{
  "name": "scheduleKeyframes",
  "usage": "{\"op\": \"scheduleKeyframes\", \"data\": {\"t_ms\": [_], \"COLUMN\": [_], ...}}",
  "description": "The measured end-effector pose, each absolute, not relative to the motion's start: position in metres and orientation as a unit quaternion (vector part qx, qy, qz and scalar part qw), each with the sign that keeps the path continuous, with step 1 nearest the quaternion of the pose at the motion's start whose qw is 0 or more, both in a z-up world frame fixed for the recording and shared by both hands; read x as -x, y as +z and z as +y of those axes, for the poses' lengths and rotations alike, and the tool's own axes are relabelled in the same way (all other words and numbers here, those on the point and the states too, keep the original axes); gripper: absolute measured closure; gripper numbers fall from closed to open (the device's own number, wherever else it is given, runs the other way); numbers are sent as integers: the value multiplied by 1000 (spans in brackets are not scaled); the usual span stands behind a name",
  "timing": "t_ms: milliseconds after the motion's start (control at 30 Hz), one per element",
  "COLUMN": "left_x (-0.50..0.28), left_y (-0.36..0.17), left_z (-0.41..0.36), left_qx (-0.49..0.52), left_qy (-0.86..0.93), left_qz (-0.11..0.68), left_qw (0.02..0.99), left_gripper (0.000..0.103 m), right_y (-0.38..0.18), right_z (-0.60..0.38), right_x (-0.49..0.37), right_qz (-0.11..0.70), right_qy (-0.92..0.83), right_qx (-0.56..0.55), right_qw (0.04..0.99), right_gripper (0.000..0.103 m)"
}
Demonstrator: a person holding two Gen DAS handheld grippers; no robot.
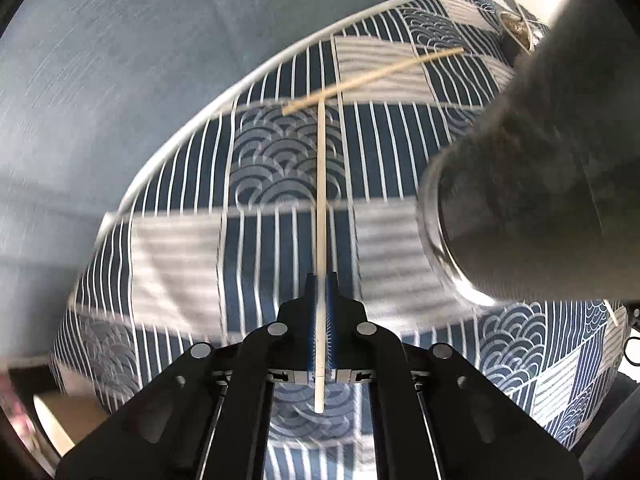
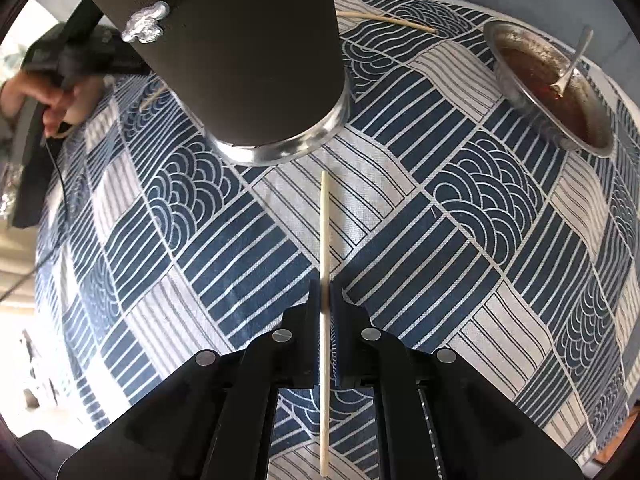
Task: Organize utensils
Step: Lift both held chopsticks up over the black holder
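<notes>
I've got a pale wooden chopstick pinched in my left gripper, jaws closed tight on it, the stick running straight ahead over the blue-and-white patterned tablecloth on the table. My right gripper has its jaws clamped on a second pale chopstick too. A third loose chopstick lies crosswise beyond. The tall dark cylindrical holder stands close by; a metal bowl with a spoon sits further off.

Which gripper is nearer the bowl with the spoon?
Right. The right gripper has the bowl ahead to its right; from the left gripper it sits at the tablecloth's far edge beyond the dark cylinder.
</notes>
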State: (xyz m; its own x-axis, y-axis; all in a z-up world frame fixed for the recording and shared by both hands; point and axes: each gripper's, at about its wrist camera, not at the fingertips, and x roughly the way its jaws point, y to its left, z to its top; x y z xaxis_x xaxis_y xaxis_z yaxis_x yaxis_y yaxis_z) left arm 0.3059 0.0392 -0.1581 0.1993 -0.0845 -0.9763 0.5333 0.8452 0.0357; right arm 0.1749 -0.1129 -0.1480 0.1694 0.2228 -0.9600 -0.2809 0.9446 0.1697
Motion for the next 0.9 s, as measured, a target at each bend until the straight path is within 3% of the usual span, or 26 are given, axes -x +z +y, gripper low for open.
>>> {"op": "scheduleKeyframes", "data": {"t_ms": [533,900], "left_x": [-201,-130], "left_y": [-151,-84], "left_z": [66,107], "left_qx": [-54,15], "left_qy": [-142,-85], "left_qz": [659,623], "left_qw": [737,778], "left_gripper": [99,98], "right_y": [-96,-39], "right_z": [-168,-189], "right_x": [-168,-195], "right_qz": [585,523], "right_qy": [238,256], "right_qx": [12,7], "right_qw": [775,813], "right_gripper": [98,98]}}
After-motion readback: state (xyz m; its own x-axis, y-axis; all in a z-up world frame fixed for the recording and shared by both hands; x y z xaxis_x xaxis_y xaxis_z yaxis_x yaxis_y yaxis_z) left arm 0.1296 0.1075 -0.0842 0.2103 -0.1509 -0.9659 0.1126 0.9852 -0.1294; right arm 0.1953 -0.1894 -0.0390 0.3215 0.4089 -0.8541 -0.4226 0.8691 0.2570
